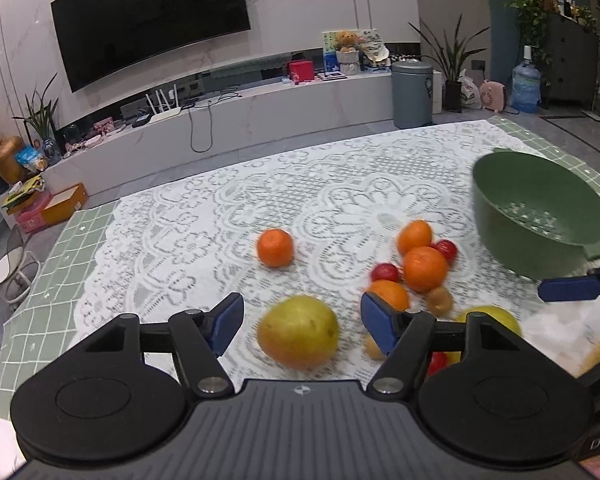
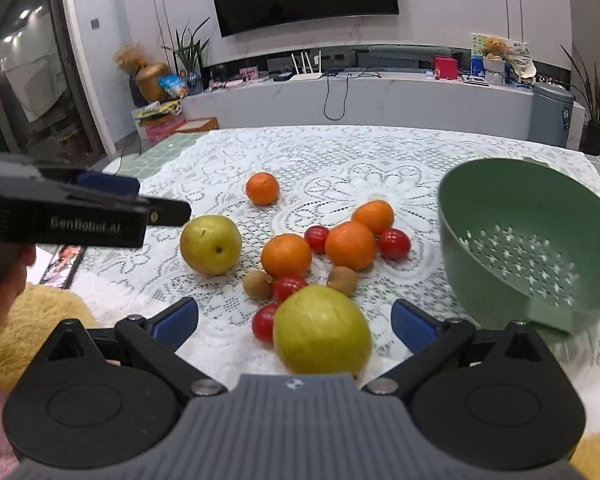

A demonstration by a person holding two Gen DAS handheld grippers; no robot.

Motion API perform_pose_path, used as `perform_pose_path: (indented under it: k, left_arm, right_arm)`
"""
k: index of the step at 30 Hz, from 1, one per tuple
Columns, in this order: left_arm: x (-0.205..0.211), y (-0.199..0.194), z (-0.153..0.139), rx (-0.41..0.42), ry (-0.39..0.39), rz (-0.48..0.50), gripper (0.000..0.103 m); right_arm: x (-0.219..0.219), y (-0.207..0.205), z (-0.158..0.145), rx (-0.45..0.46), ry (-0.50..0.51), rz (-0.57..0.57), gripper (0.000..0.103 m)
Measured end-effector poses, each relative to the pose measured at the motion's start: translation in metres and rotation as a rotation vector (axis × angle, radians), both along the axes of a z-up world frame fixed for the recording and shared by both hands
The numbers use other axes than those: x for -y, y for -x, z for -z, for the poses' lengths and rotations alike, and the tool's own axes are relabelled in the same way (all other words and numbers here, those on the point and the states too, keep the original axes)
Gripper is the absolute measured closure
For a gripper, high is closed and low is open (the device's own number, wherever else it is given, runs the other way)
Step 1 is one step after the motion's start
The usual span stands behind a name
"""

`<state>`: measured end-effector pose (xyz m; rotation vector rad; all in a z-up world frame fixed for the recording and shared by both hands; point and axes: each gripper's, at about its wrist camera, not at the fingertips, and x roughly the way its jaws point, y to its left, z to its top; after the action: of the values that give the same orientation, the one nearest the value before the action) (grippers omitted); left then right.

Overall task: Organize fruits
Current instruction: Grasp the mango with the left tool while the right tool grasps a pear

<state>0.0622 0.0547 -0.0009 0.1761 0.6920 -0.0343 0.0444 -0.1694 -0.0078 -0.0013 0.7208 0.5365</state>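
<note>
Left claw [image 1: 300, 328] wide open around a yellow-green pear [image 1: 297, 332], pads apart from it. Right claw [image 2: 295, 326] wide open, empty, another pear [image 2: 322, 330] between its fingers. Oranges [image 2: 350, 245], tomatoes scattered mid-bench [image 2: 300, 148]; green colander [image 2: 528, 240] right.

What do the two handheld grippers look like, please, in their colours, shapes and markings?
Each gripper, left and right, has a ribbed grey body with a small round emblem, two black round discs, black linkage arms with silver pivots, and blue pads. The left one's side reads "GenRobot.AI".
</note>
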Motion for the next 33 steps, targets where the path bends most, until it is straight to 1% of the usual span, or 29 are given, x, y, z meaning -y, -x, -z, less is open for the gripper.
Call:
perform_pose_path:
  k: [2, 4, 5, 6, 7, 10, 12, 15, 19, 22, 23, 25, 28, 33]
  left_arm:
    - [-0.007, -0.008, 0.002, -0.009, 0.003, -0.003, 0.026]
    - [-0.012, -0.013, 0.007, -0.017, 0.006, -0.006, 0.026]
    - [-0.015, -0.016, 0.01, -0.02, 0.007, -0.012, 0.026]
    - [-0.017, -0.017, 0.013, -0.02, 0.008, -0.014, 0.026]
    - [-0.019, -0.018, 0.015, -0.016, 0.011, -0.014, 0.026]
    - [-0.024, -0.023, 0.023, -0.012, 0.012, -0.024, 0.025]
    - [-0.025, -0.023, 0.026, 0.002, 0.008, -0.025, 0.02]
    - [-0.028, -0.027, 0.031, -0.003, 0.022, -0.017, 0.02]
    - [-0.031, -0.033, 0.038, -0.014, 0.04, -0.029, 0.02]
    - [-0.033, -0.037, 0.042, -0.019, 0.05, -0.045, 0.018]
    - [-0.035, -0.038, 0.043, -0.019, 0.06, -0.048, 0.017]
    - [-0.037, -0.039, 0.043, -0.022, 0.087, -0.055, 0.016]
    - [-0.042, -0.04, 0.045, -0.028, 0.129, -0.063, 0.016]
    - [-0.047, -0.045, 0.05, -0.067, 0.223, -0.055, 0.016]
  right_arm:
    - [-0.004, -0.007, 0.003, -0.016, 0.029, -0.003, 0.004]
    - [-0.007, -0.014, 0.006, -0.027, 0.043, 0.013, 0.004]
    - [-0.009, -0.016, 0.009, -0.03, 0.041, 0.018, 0.005]
    - [-0.009, -0.019, 0.011, -0.037, 0.035, 0.021, 0.011]
    - [-0.008, -0.021, 0.013, -0.045, 0.026, 0.021, 0.014]
    - [-0.009, -0.026, 0.019, -0.067, 0.002, 0.02, 0.015]
    - [-0.008, -0.027, 0.02, -0.072, -0.011, 0.021, 0.016]
    - [-0.01, -0.028, 0.023, -0.077, -0.007, 0.026, 0.016]
    - [-0.011, -0.03, 0.027, -0.08, 0.005, 0.039, 0.022]
    - [-0.009, -0.034, 0.03, -0.101, -0.006, 0.056, 0.024]
    - [-0.008, -0.036, 0.031, -0.112, -0.011, 0.062, 0.024]
    - [-0.007, -0.041, 0.035, -0.136, -0.016, 0.077, 0.029]
    - [-0.006, -0.044, 0.039, -0.159, -0.03, 0.091, 0.031]
    - [-0.007, -0.045, 0.041, -0.164, -0.029, 0.09, 0.031]
